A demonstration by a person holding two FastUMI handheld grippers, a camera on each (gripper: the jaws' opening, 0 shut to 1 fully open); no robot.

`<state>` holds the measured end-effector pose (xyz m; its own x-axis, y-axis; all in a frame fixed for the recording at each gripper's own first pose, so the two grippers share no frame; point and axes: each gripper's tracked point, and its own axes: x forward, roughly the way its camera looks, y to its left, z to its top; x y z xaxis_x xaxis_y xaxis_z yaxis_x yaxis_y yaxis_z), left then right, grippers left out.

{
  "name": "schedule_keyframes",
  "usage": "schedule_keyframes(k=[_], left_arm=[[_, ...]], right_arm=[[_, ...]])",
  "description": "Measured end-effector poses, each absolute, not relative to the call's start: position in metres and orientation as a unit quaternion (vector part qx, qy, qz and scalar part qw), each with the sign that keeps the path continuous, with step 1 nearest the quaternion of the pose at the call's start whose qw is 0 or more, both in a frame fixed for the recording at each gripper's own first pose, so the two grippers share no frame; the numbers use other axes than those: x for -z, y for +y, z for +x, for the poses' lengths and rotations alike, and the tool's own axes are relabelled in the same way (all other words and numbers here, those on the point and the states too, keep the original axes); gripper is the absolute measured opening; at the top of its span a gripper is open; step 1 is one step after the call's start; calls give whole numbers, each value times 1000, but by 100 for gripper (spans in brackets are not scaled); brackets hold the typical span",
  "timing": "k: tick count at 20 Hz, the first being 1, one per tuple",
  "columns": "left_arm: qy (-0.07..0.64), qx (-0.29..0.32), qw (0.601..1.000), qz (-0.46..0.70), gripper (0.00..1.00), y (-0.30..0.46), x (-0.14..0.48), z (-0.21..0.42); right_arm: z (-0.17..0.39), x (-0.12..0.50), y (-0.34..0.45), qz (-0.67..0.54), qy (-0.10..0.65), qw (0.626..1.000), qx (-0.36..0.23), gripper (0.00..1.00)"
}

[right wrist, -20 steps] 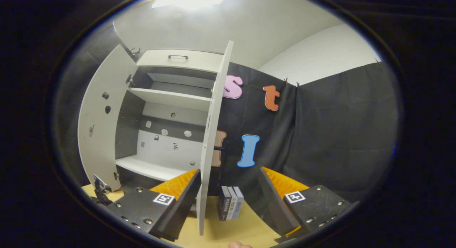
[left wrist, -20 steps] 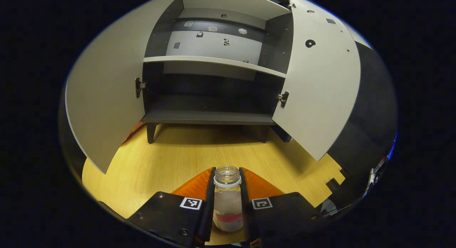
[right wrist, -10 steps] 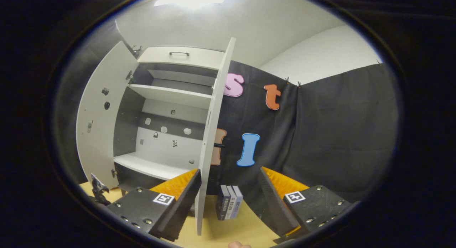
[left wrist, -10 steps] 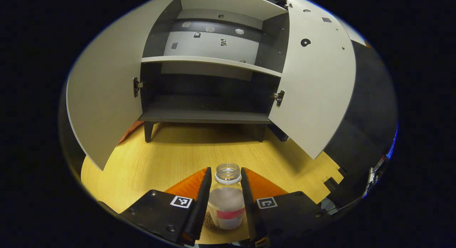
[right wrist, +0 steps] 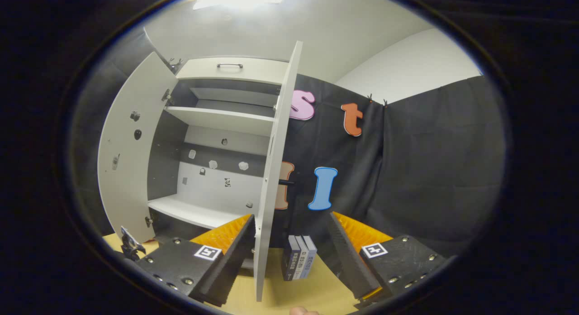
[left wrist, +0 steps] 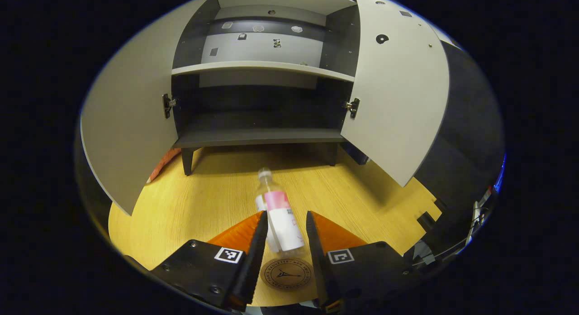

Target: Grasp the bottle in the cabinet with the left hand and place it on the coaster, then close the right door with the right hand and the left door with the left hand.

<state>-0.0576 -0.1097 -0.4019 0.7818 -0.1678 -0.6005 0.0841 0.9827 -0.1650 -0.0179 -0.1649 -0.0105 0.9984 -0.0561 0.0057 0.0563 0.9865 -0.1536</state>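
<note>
Left hand-held gripper released, fingers apart | bottle toppled on the table, off the coaster — light, smooth plastic, rolls | retake mid-body, squarely across.

bottle blurred, right door edge-on

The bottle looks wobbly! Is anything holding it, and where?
Nothing is held. The bottle lies tipped on the table between the left gripper's open jaws; the right gripper is open too.
</note>
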Motion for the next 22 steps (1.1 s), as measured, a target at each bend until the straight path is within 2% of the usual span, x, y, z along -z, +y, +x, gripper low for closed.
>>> schedule_keyframes(k=[1, 11, 13, 14, 22], left_arm=[[318, 66, 943, -70, 54, -110, 400, -54], [327, 64, 940, -72, 54, -111, 406, -4], [326, 69, 940, -73, 66, -115, 407, 12], [329, 72, 939, -73, 82, -116, 407, 18], [386, 73, 917, -67, 83, -137, 452, 68]], right_arm=[[-18, 12, -167, -80, 1, 996, 31, 94], [-21, 22, -192, -90, 15, 993, 73, 94], [-20, 24, -198, -94, 18, 992, 83, 94], [-19, 24, -201, -97, 19, 991, 89, 94], [-16, 28, -231, -124, 30, 983, 134, 94]])
